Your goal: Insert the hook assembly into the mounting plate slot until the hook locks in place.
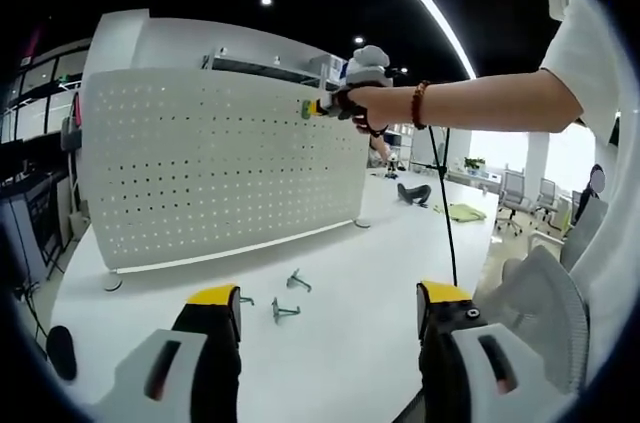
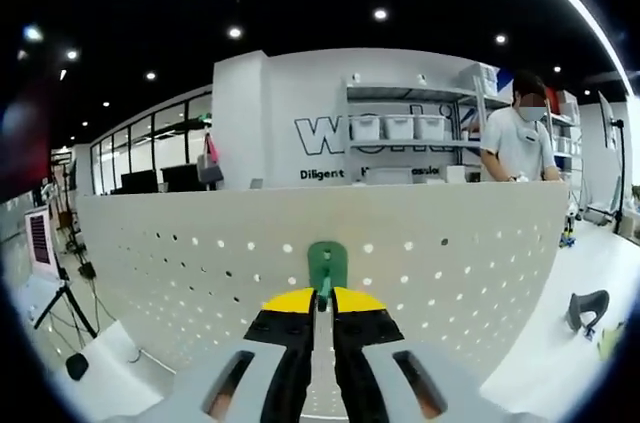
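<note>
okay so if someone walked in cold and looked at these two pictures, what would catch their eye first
The big white pegboard standing upright on the white table dominates both views. Next, the right gripper shut on a green hook, held right up against the board near its top edge. Then the spare metal hooks lying on the table in front of the board, beyond the open left gripper.

Matt white perforated panel [image 2: 420,243]; bare metal hooks [image 1: 284,311]; smooth table [image 1: 350,293].
</note>
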Motion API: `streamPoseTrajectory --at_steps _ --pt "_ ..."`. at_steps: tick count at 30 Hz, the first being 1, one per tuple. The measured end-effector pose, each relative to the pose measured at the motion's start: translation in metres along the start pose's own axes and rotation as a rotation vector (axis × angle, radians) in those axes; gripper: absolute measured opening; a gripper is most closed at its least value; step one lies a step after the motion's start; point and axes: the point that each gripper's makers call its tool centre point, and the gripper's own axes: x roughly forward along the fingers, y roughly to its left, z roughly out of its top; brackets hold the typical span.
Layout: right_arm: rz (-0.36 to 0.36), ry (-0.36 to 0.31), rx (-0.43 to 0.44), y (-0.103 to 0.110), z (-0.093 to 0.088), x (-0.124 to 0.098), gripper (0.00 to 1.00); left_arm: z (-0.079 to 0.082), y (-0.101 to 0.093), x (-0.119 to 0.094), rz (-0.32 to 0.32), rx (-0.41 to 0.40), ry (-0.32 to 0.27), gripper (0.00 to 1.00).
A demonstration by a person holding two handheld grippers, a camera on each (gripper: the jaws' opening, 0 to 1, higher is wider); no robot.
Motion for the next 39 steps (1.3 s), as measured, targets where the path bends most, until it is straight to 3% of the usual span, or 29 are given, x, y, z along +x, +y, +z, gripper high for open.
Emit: streamPoseTrajectory --at_steps 2,4,7,9,13,22,24,39 --pt "-0.004 0.000 -0.014 -0.001 0.000 -0.001 0.13 0.001 0.000 0.000 0.000 0.001 0.000 0.74" --pt "0.018 -0.031 -0.026 0.003 0.006 -0.003 0.11 0.001 0.000 0.000 -0.001 0.003 0.001 0.74" --pt "0.008 -0.029 -0.024 0.003 0.008 -0.006 0.10 0.002 -0.002 0.001 -0.005 0.003 -0.001 0.73" --pt "0.006 -0.028 -0.026 0.003 0.008 -0.008 0.03 0.002 -0.004 0.001 -0.010 0.009 0.002 0.74" --pt "-0.001 -0.016 -0.064 -0.001 0.007 -0.008 0.03 0.003 -0.005 0.001 -0.012 0.005 -0.002 0.74" --pt "-0.004 0.002 0.010 0.000 0.003 -0.009 0.03 0.001 -0.005 -0.001 -0.009 -0.004 -0.004 0.74" --pt "-0.001 0.008 -0.040 -0.002 0.003 -0.010 0.02 0.001 -0.006 -0.001 -0.010 -0.004 -0.005 0.74" --pt "0.040 0.014 -0.048 0.003 -0.005 -0.015 0.11 0.004 -0.011 0.002 -0.024 0.006 -0.008 0.74"
